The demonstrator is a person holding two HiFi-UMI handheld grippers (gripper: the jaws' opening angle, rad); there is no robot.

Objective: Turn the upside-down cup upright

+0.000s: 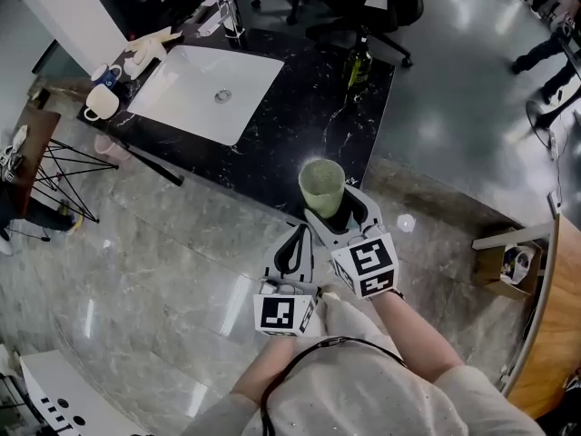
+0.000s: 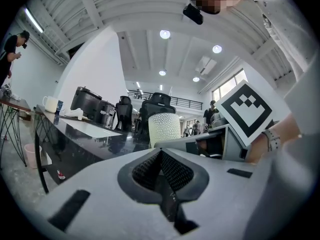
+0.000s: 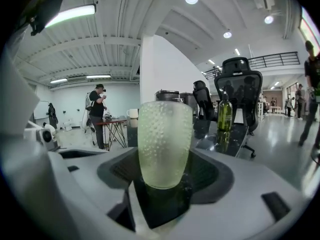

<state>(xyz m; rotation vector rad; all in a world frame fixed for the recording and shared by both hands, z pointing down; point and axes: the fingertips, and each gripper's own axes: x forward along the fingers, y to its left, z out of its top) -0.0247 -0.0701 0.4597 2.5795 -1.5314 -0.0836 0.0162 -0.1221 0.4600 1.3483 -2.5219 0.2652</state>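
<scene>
A pale green dimpled cup stands roughly upright between the pads of my right gripper, which is shut on its lower part. Its rounded end points down and its flat wide end up; I cannot tell whether the top is open. In the head view the cup hangs at the near edge of the black counter, held by the right gripper. My left gripper sits just left of it, shut and holding nothing. From the left gripper view, the cup rises beyond the jaws.
A white sink with a faucet is set in the counter. A green bottle stands at its far right, a white mug at its left end. Office chairs stand behind, and a wire-legged table and people at left.
</scene>
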